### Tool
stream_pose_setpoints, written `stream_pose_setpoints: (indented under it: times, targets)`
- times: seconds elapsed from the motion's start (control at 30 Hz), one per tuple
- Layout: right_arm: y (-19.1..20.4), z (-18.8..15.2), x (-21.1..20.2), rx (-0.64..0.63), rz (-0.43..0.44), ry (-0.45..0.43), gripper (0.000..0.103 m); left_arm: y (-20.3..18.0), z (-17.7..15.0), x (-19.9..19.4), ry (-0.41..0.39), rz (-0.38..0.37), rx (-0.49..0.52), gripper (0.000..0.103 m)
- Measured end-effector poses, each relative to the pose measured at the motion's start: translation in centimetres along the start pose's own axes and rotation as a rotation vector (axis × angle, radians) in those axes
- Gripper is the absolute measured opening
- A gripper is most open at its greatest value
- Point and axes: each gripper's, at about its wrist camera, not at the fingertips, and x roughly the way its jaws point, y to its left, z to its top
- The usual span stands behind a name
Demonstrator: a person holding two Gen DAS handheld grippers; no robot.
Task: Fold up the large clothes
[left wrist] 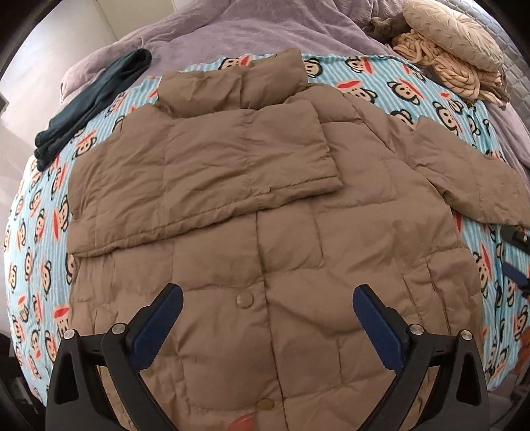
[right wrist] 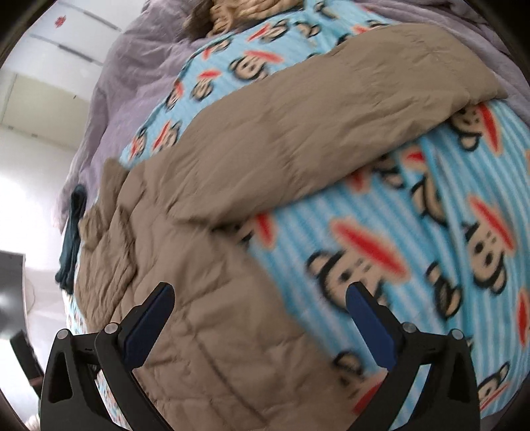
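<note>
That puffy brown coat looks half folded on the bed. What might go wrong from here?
The folded sleeve lies loose across the puffy jacket, so it may spring back or slide off when the rest is lifted. The other sleeve still stretches out over the monkey blanket; a hand-held gripper could pinch blanket along with it. Both the left hand-held gripper and right hand-held gripper are open.

A home bedroom: a bed (left wrist: 232,30) with purple bedding, a monkey-print blanket (left wrist: 414,89) and a cushion (left wrist: 453,36).
</note>
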Motion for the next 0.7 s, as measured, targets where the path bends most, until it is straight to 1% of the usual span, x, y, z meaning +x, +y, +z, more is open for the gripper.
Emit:
stream_pose_setpoints:
  times: [0.1,0.17,0.27,0.4,0.43,0.63,0.67,0.7]
  targets:
    - [-2.1,2.5,-0.2,0.039,-0.058,-0.043,0.103,-0.4,0.5,0.3,-0.001,0.013,0.0,0.103]
    - [-3.5,4.1,-0.2,0.081,-0.053,-0.047,0.103,-0.4,0.7,0.5,0.005,0.022,-0.006,0.103]
    - [-6.5,6.2,0.1,0.196,0.019,-0.057,0.103,-0.6,0.7,1.0,0.019,0.023,-0.008,0.103]
    - [-9.6,8.6,0.6,0.301,0.08,-0.098,0.103,-1.1,0.7,1.5,0.028,0.029,-0.003,0.103]
    - [-9.9,8.9,0.8,0.313,0.093,-0.106,0.103,-1.3,0.8,1.7,0.031,0.03,-0.002,0.103]
    - [-12.2,11.3,2.1,0.45,0.243,-0.16,0.102,-2.1,1.4,2.5,0.043,0.019,0.0,0.103]
    - [-12.3,11.7,2.3,0.475,0.268,-0.171,0.1,-2.1,1.5,2.5,0.042,0.015,0.0,0.103]
    - [-12.4,12.0,2.4,0.492,0.281,-0.175,0.091,-2.2,1.7,2.4,0.039,0.009,0.001,0.103]
